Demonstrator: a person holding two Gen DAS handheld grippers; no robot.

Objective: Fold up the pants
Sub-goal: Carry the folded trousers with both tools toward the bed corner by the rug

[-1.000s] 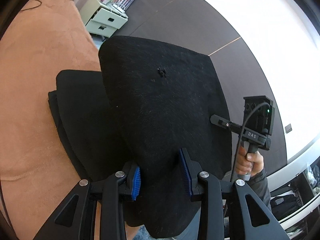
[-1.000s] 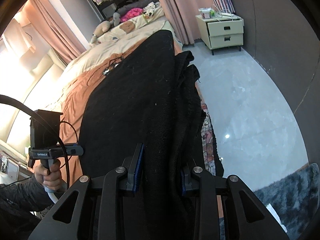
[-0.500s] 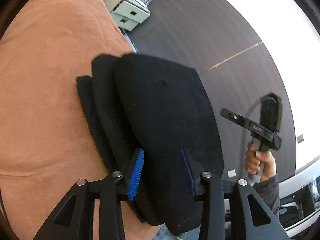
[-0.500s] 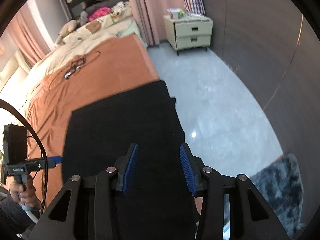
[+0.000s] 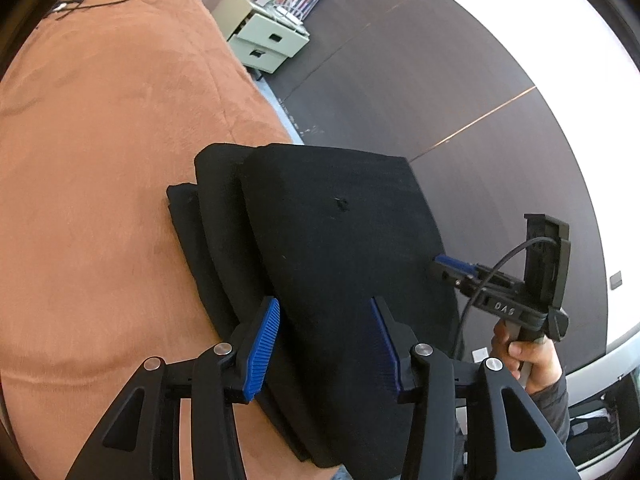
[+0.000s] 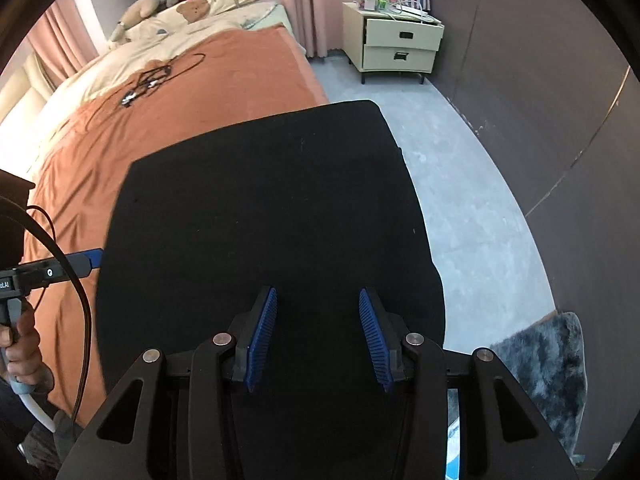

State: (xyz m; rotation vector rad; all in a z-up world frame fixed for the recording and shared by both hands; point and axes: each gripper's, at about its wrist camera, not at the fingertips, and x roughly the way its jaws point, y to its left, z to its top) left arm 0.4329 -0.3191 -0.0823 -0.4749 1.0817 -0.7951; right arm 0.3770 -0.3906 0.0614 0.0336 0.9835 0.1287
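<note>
The black pants (image 5: pixel 332 240) lie folded in a thick stack on the edge of the bed, on the orange blanket (image 5: pixel 104 152). In the left wrist view three layers show as steps on the left side of the stack, and the top layer is smooth and flat. The far corner of the stack reaches beyond the blanket edge, with the grey floor (image 6: pixel 460 184) behind it.

The left tongs (image 5: pixel 326 338) hang over the near part of the stack. Their blue pads (image 5: pixel 264 340) stand apart and released, and the jaws have just been opening; the cloth is below and between them, but the pads do not press it. The right tongs (image 6: pixel 318 336) are in the same condition over the other side of the stack: the jaws have just been opening, the pads (image 6: pixel 262 338) are apart, and the black fabric lies flat under them without being pinched.

Each view also shows the other tongs at the border of the pants, held by a hand (image 5: pixel 524 356) on a grip with a cable.

A pale nightstand (image 6: pixel 396 46) with two drawers stands by the dark wall. A grey fluffy rug (image 6: pixel 548 380) lies on the floor at the right. Some black cables (image 6: pixel 156 78) lie further up on the blanket.
</note>
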